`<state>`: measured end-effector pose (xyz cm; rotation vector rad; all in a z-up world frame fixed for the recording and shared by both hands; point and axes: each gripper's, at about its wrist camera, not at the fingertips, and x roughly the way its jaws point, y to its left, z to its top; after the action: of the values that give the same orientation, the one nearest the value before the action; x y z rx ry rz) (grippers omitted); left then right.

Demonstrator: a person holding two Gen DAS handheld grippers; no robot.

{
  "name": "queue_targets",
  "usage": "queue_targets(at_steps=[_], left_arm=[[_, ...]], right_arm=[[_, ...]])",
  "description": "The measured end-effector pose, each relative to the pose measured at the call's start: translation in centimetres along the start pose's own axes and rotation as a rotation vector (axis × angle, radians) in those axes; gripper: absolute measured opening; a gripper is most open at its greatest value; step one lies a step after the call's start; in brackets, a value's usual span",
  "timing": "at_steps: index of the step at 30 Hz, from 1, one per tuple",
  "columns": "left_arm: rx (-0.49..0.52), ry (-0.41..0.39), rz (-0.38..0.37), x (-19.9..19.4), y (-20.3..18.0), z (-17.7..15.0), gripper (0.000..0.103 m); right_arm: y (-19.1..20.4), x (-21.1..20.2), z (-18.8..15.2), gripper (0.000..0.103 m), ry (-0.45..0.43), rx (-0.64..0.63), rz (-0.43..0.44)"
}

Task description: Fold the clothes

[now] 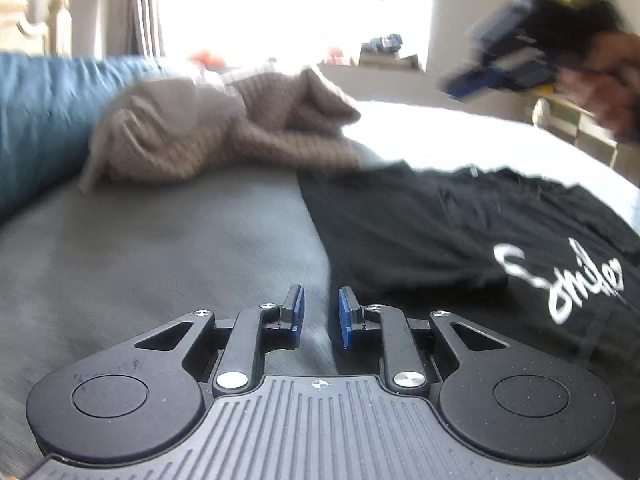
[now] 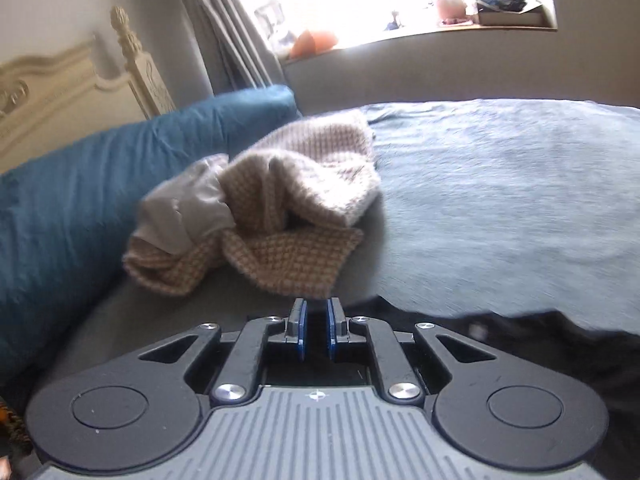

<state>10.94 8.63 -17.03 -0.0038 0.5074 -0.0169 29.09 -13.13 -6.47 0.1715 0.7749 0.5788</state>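
A black T-shirt [image 1: 460,232] with white script lies spread on the bed, to the right of my left gripper [image 1: 321,316]. That gripper is open and empty, low over the grey bedspread [image 1: 160,248] beside the shirt's left edge. My right gripper [image 2: 316,330] has its jaws a narrow gap apart with nothing between them, above the shirt's dark edge [image 2: 520,344]. The right gripper also shows blurred, in a hand, in the left wrist view [image 1: 516,48]. A crumpled beige knit garment [image 1: 224,132] lies further back; it also shows in the right wrist view [image 2: 280,216].
A teal pillow [image 2: 100,184] lies along the left by a cream headboard [image 2: 60,96]. Curtains [image 2: 236,36] hang by a bright window, whose sill [image 2: 440,28] holds small items. The bedspread [image 2: 500,200] stretches to the right.
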Motion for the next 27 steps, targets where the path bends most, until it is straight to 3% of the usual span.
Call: queue_targets(at_steps=[2, 6, 10, 13, 20, 23, 27], left_arm=[[0.039, -0.011, -0.029, 0.3, -1.0, 1.1, 0.021], [0.184, 0.046, -0.132, 2.5, -5.3, 2.5, 0.021], [0.349, 0.081, -0.095, 3.7, -10.4, 1.2, 0.021], [0.44, 0.055, -0.035, 3.1, -12.2, 0.4, 0.019], [0.392, -0.027, -0.057, -2.9, -11.9, 2.6, 0.026], [0.344, 0.034, -0.1, -6.2, -11.6, 3.1, 0.033], [0.224, 0.2, -0.158, -9.6, -9.8, 2.6, 0.037]], right_arm=[[-0.6, -3.6, -0.7, 0.011, 0.001, 0.029, 0.009], [-1.5, -10.7, -2.4, 0.011, 0.011, 0.088, 0.022], [-1.7, -16.6, -6.2, 0.011, 0.024, 0.156, 0.038], [-2.0, -20.3, -10.1, 0.011, 0.008, 0.196, 0.031], [-4.6, -25.2, -18.4, 0.013, -0.048, 0.409, 0.003], [-5.3, -25.8, -21.1, 0.014, -0.072, 0.488, -0.015], [-5.7, -25.8, -23.5, 0.015, -0.118, 0.54, -0.015]])
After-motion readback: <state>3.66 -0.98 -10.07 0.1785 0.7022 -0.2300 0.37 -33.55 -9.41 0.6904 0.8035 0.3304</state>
